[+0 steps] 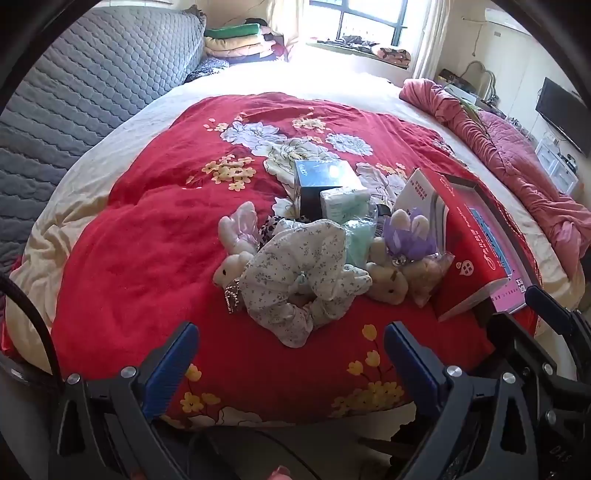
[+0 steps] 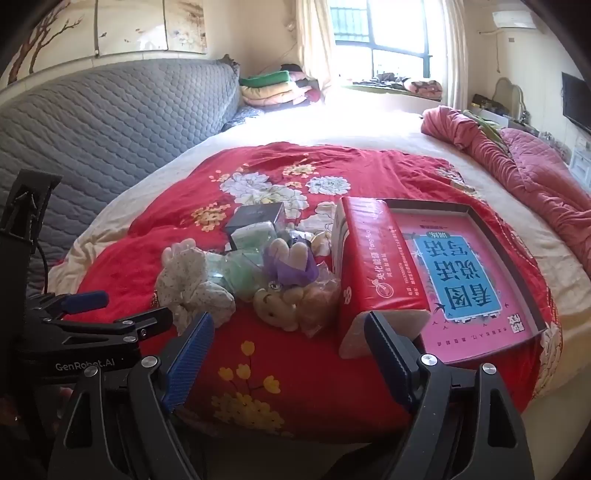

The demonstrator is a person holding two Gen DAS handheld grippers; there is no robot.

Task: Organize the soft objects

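Red bedspread (image 1: pixel 147 229): floral garment (image 1: pixel 295 273) beyond left claw (image 1: pixel 291 354) (agape).

Red floral blanket (image 1: pixel 155 229) spread over cream sheet (image 1: pixel 92 195) on bed. Grey quilted headboard cover (image 1: pixel 96 85) along left side. Stack of folded bedding (image 1: pixel 236 40), green on top, in far corner beside window (image 2: pixel 391 37). Pink quilt (image 1: pixel 517 158) bunched along right edge of bed. Dark TV screen (image 1: pixel 561 110) on right wall. Air conditioner (image 2: pixel 513 18) high on wall, right of window.
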